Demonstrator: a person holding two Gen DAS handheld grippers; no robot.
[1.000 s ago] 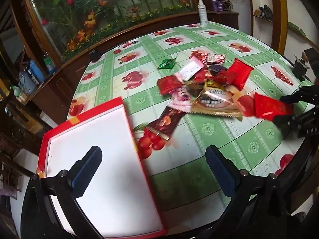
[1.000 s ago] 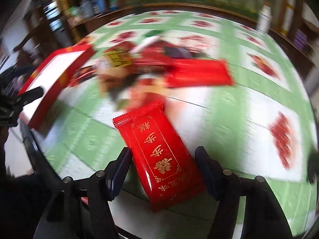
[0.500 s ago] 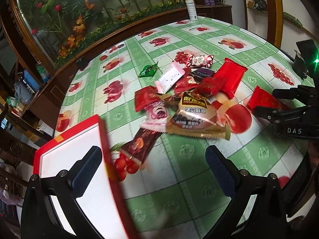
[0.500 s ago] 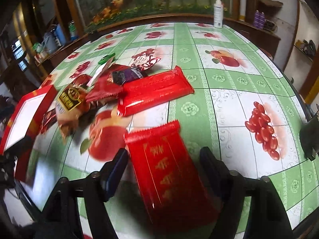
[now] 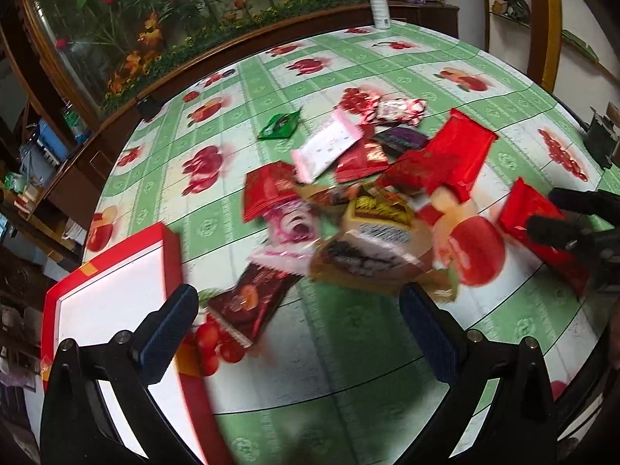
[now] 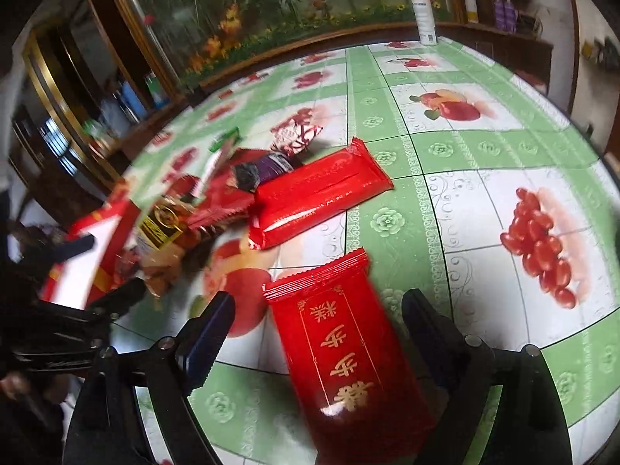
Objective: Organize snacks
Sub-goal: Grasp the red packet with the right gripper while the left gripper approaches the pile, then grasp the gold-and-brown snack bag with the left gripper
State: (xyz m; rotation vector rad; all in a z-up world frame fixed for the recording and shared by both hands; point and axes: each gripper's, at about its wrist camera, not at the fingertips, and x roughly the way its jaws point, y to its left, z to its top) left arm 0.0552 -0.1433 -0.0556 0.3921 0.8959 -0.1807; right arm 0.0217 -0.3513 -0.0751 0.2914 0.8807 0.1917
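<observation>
A red packet with gold characters (image 6: 341, 356) lies flat on the table between the fingers of my right gripper (image 6: 317, 321). Its jaws are opening and the pads stand clear of the packet. The same packet (image 5: 531, 209) and right gripper (image 5: 569, 217) show at the right edge of the left wrist view. My left gripper (image 5: 300, 329) is open and holds nothing, low over the table before a loose pile of snack packets (image 5: 368, 201). A dark red packet (image 5: 248, 306) lies by its left finger. A red box with a white inside (image 5: 170, 267) sits at the left.
A long red packet (image 6: 317, 197) lies at the pile's right side. A white spray bottle (image 6: 424, 15) stands at the table's far edge before a flower-painted panel. A black device (image 5: 600, 139) sits at the right rim. The round table carries a green fruit-print cloth (image 6: 484, 147).
The right jaws have spread wide apart around the red packet, and that view has rolled upright. The left gripper has shifted right toward the pile, so the red box now sits further left.
</observation>
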